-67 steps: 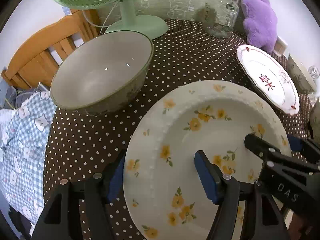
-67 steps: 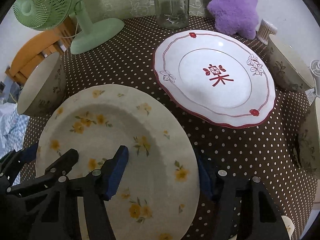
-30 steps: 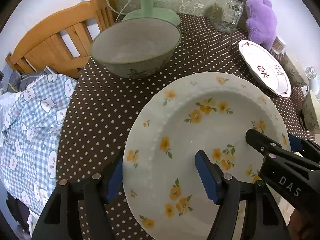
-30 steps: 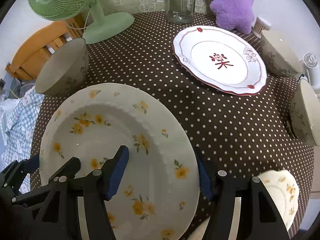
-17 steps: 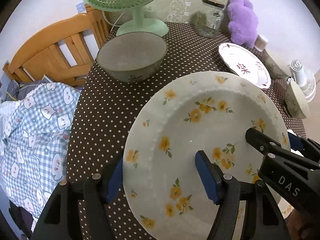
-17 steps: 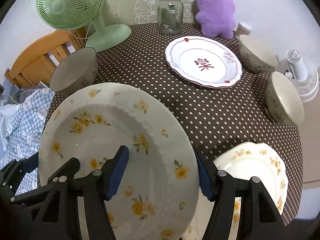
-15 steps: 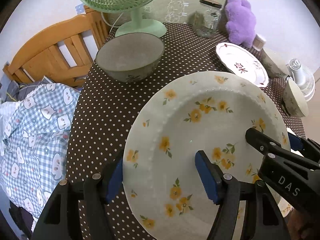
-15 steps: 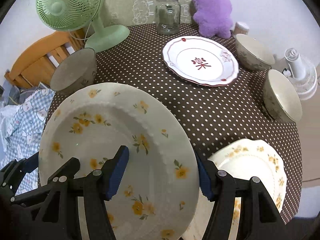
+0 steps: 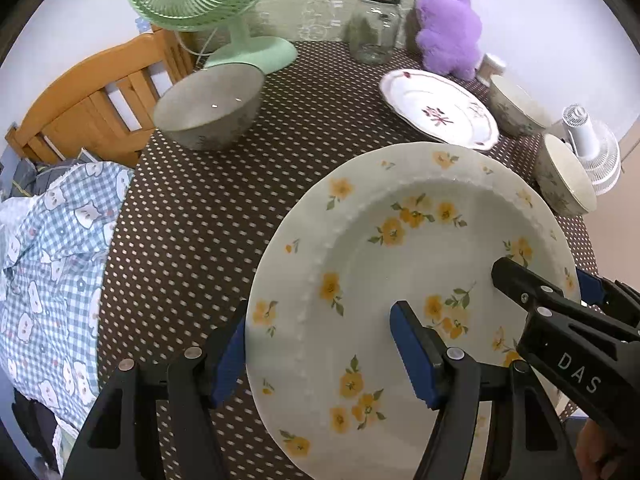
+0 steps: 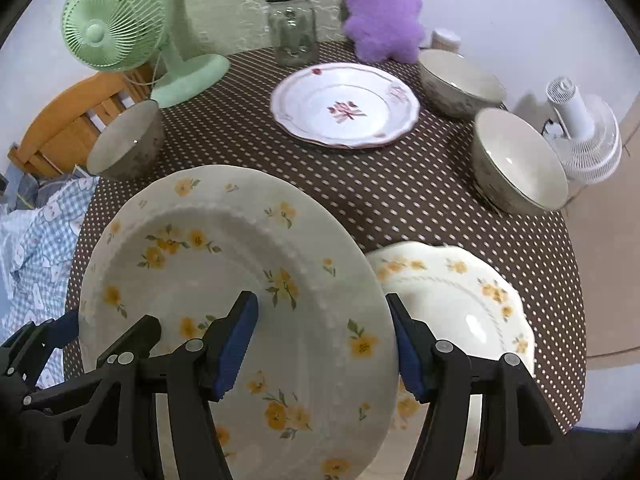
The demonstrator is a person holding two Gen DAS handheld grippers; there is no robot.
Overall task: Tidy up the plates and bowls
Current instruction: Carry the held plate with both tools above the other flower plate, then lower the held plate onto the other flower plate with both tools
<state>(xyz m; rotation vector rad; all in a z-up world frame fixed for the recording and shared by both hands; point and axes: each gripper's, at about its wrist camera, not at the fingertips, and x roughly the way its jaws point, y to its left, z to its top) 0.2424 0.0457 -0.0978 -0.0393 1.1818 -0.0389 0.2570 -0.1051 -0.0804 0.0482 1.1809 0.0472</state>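
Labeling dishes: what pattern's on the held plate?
Yellow flowers with green leaves on cream, beaded inner ring; held plate shows best in left wrist view.

My right gripper (image 10: 322, 342) grips the flowered plate (image 10: 224, 280) by its right rim, my left gripper (image 10: 108, 340) by its left, above another flowered plate (image 10: 460, 300) on the dotted table (image 10: 400, 192).

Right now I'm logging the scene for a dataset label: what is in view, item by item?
yellow-flowered plate: one, cream, held above table by both grippers
scalloped floral plate: one, cream, near edge
red-trimmed plate: one, white, far middle
bowls: three, grey-cream, two right, one left
table: brown polka-dot cloth
desk fan: green, back left
small fan: white, right
glass jar: clear, back
plush toy: purple, back
wooden chair: orange, left
checked fabric: blue, left
left gripper: gripping plate rim
right gripper: gripping plate rim
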